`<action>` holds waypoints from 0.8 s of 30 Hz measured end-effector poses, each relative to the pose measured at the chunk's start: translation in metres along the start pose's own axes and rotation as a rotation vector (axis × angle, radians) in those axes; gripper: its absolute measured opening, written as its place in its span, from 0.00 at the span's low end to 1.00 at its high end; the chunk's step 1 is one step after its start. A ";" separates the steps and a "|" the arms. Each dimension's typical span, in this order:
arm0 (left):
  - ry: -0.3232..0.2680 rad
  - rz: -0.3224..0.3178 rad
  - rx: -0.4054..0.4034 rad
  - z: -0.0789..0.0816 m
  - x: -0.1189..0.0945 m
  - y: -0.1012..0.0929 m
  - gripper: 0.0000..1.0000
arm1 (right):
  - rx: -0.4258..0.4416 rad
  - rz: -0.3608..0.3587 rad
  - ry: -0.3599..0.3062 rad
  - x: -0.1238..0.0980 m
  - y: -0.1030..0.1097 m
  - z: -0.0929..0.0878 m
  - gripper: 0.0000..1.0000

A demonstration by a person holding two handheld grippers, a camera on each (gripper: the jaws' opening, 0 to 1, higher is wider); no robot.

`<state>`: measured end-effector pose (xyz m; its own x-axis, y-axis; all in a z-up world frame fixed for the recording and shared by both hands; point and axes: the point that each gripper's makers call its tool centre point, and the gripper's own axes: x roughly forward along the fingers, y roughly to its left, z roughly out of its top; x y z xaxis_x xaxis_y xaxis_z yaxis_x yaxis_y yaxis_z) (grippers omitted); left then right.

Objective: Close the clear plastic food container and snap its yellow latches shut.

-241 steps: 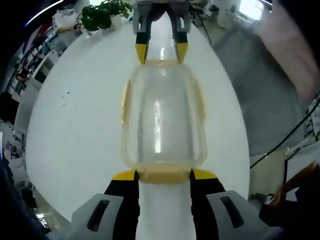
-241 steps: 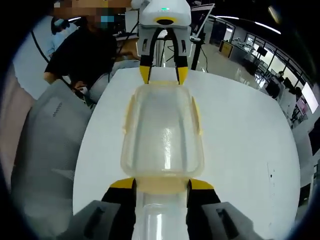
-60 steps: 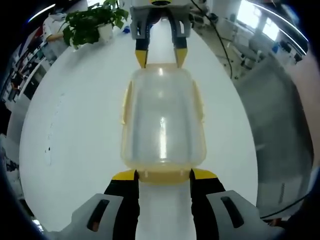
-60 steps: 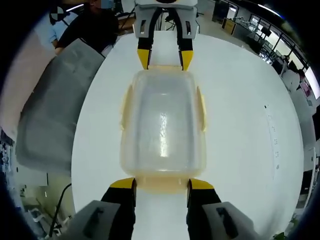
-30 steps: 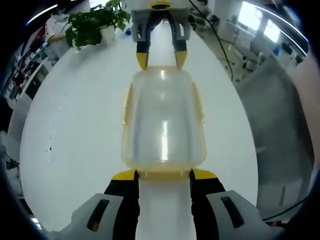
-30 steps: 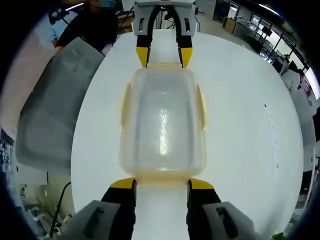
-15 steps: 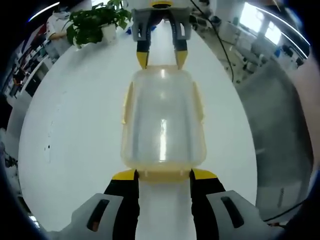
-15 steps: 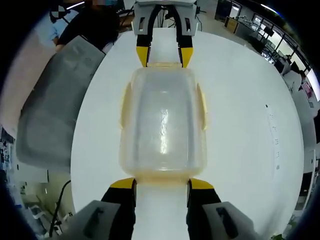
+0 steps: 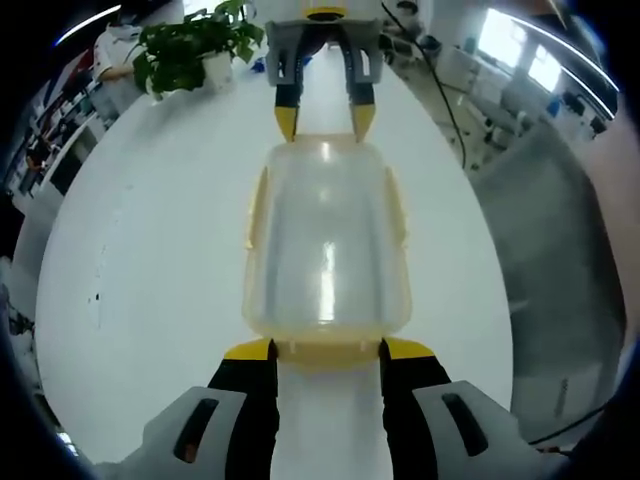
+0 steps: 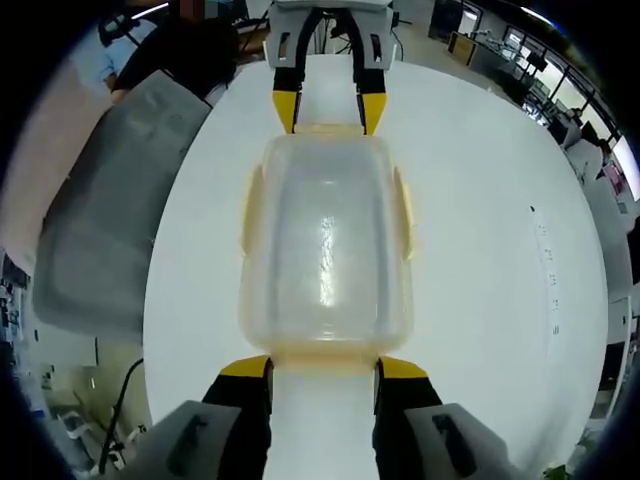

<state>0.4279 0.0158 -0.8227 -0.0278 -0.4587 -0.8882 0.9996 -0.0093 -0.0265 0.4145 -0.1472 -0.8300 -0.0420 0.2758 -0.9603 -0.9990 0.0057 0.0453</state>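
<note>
A clear plastic food container (image 9: 325, 240) with its lid on lies lengthwise on the white round table (image 9: 150, 250). Yellow latches (image 9: 253, 205) run along its long sides. My left gripper (image 9: 327, 349) stands open at the near end, its yellow-tipped jaws either side of the yellow end latch (image 9: 327, 355). The right gripper (image 9: 324, 120) faces it at the far end. In the right gripper view the same container (image 10: 325, 240) has my right gripper (image 10: 322, 368) open around its near latch (image 10: 322, 360). The left gripper (image 10: 324, 112) flanks the far latch (image 10: 324, 129).
A potted plant (image 9: 185, 45) stands at the table's far left edge. A grey covered chair (image 9: 545, 250) sits beside the table, seen again as a grey cover (image 10: 95, 200). A person in dark clothes (image 10: 190, 50) stands behind it. Bare table (image 10: 490, 220) lies around the container.
</note>
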 end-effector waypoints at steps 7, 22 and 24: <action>-0.002 0.005 -0.004 0.000 0.000 0.002 0.37 | 0.002 -0.006 0.002 0.001 -0.004 -0.001 0.37; -0.004 0.005 -0.007 0.000 0.000 0.003 0.37 | 0.005 -0.009 0.011 0.003 -0.003 -0.001 0.37; 0.000 0.006 -0.006 -0.002 0.001 0.003 0.37 | 0.002 -0.004 0.012 0.003 -0.001 -0.001 0.38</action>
<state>0.4307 0.0170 -0.8244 -0.0221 -0.4583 -0.8885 0.9997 -0.0017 -0.0239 0.4158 -0.1476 -0.8335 -0.0381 0.2639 -0.9638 -0.9991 0.0091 0.0420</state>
